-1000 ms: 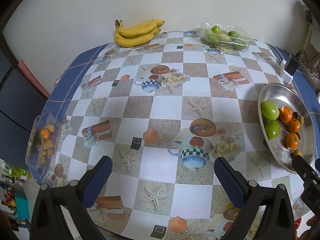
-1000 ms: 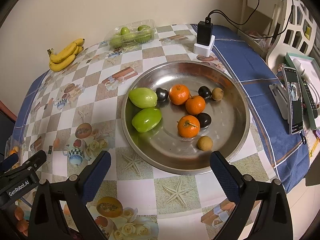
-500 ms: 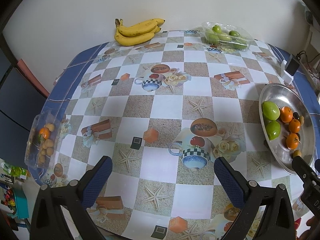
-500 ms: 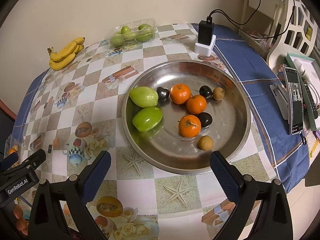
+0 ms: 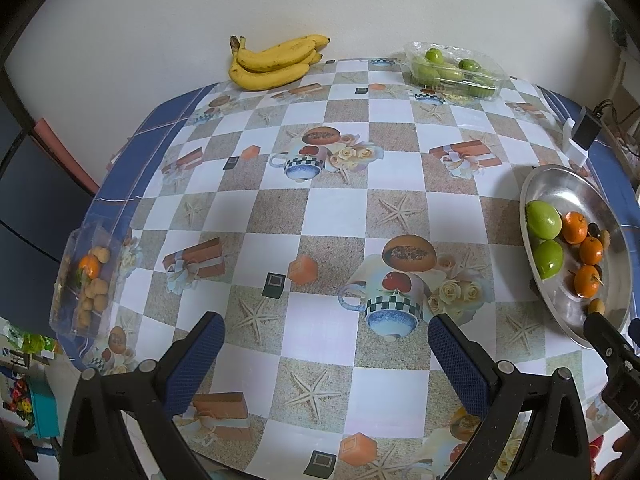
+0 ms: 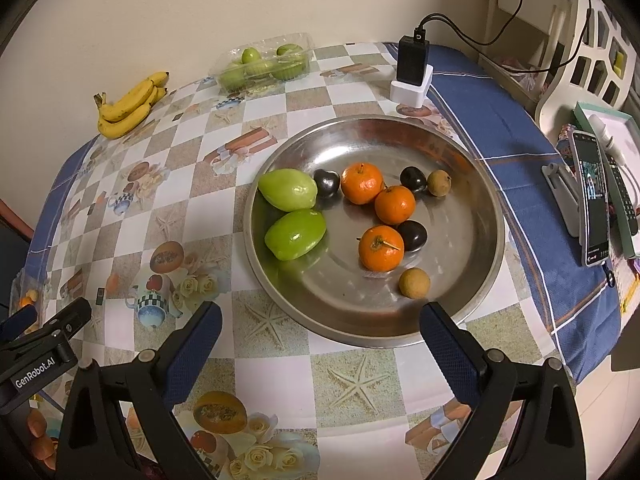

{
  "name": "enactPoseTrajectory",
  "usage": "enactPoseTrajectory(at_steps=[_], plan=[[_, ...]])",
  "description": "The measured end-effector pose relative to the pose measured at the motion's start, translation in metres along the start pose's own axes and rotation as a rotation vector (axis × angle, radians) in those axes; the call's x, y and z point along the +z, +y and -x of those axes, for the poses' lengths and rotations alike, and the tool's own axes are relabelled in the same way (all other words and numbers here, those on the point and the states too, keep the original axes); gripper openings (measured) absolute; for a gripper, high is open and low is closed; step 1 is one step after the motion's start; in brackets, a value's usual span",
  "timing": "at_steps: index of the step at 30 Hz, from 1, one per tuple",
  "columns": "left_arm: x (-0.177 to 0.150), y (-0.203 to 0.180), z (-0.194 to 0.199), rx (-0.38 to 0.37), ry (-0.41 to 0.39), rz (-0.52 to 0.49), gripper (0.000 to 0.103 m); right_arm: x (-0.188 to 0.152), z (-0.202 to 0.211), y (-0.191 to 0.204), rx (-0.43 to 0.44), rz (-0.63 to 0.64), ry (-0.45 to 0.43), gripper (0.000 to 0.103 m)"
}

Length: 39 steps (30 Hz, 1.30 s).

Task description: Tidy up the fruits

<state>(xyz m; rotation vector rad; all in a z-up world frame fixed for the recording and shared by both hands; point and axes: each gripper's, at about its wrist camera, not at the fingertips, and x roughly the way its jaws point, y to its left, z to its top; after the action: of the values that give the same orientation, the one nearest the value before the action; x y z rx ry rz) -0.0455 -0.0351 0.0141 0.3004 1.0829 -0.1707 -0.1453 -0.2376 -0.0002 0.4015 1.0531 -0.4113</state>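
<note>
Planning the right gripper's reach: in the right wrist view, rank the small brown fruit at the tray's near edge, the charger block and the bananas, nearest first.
1. Small brown fruit, near edge of the tray.
2. Charger block, beyond the tray.
3. Bananas, far left by the wall.

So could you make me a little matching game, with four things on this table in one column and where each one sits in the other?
Things:
1. bananas
2. tangerines
3. black charger
4. clear box of small green fruits

Places:
A. in the metal tray
B. standing in a white dock, beyond the tray
C. far left corner of the table, by the wall
D. at the far edge, between the bananas and the charger

Pairs: 1-C, 2-A, 3-B, 4-D
</note>
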Motion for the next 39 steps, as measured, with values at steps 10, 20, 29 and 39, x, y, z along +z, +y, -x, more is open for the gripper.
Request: enactPoseTrajectory(at_steps=[10, 20, 29, 39], plan=[[0.0001, -0.0019, 0.0009, -0.001, -0.003, -0.008, 0.103, 0.0001, -0.0007, 0.0007, -0.001, 0.004, 0.003, 0.099], [0.0004, -0.0015, 0.0012, -0.001, -0.003, -0.008, 0.103, -0.0003, -0.0014, 0.0016, -0.002, 0.005, 0.006, 0.099], [0.0001, -0.0015, 0.0006, -0.001, -0.002, -0.008, 0.103, -0.0015, -0.0032, 0.0023, -0.003, 0.007, 0.011, 0.099], [0.0002, -0.0009, -0.0001, -0.001, -0.002, -0.008, 0.103, -0.0018, -0.0037, 0.0022, -0.003, 0.007, 0.014, 0.099]])
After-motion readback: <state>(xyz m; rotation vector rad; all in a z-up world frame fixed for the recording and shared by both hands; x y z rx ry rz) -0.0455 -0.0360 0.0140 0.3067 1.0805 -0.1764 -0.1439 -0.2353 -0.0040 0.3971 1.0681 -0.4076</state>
